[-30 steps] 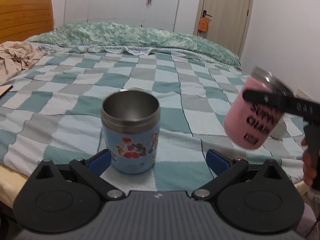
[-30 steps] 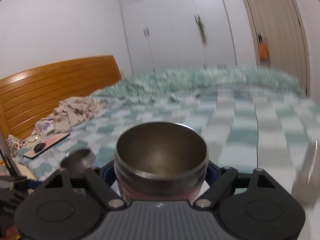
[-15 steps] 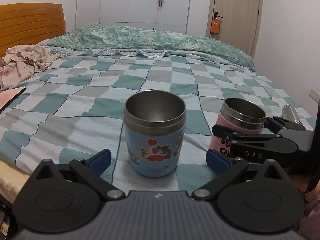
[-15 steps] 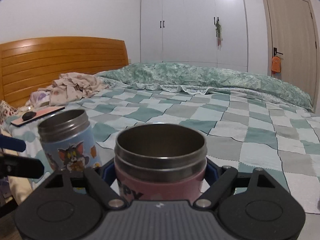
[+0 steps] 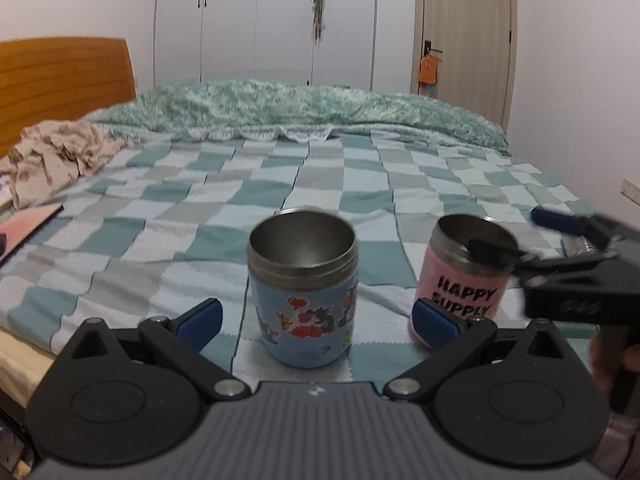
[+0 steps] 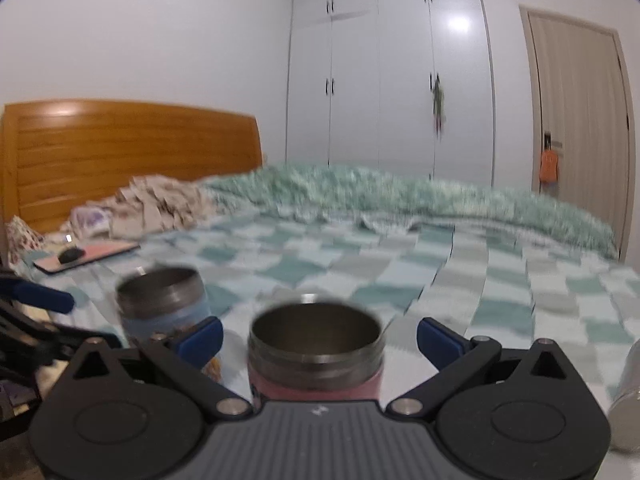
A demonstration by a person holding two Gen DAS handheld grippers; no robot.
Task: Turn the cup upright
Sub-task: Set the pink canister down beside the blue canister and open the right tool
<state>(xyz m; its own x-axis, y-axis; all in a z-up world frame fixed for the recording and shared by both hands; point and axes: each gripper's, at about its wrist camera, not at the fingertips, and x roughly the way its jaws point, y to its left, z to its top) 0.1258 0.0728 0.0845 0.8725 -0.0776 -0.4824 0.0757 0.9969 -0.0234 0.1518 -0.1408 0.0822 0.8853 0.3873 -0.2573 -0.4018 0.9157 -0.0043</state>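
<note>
A blue cartoon cup (image 5: pixel 303 296) stands upright on the checked bedspread, between the wide-open fingers of my left gripper (image 5: pixel 318 320), untouched. A pink cup (image 5: pixel 464 280) with "HAPPY SUPPLY" lettering stands upright to its right. In the right wrist view the pink cup (image 6: pixel 316 356) sits between the open fingers of my right gripper (image 6: pixel 320 336), with gaps on both sides. The blue cup (image 6: pixel 164 304) shows to the left there. The right gripper (image 5: pixel 576 256) also shows in the left wrist view, spread around the pink cup's rim.
The checked bedspread (image 5: pixel 320 184) covers the bed, with its near edge just under the cups. Crumpled clothes (image 5: pixel 56 156) and a pink pad (image 6: pixel 86 256) lie at the left by the wooden headboard (image 6: pixel 120 160). A metal cylinder (image 6: pixel 628 396) lies at the right.
The right gripper brought the pink cup down from the air, stood it upright on the bed beside the blue cup, and has now opened off it. The left gripper drew back slightly.
</note>
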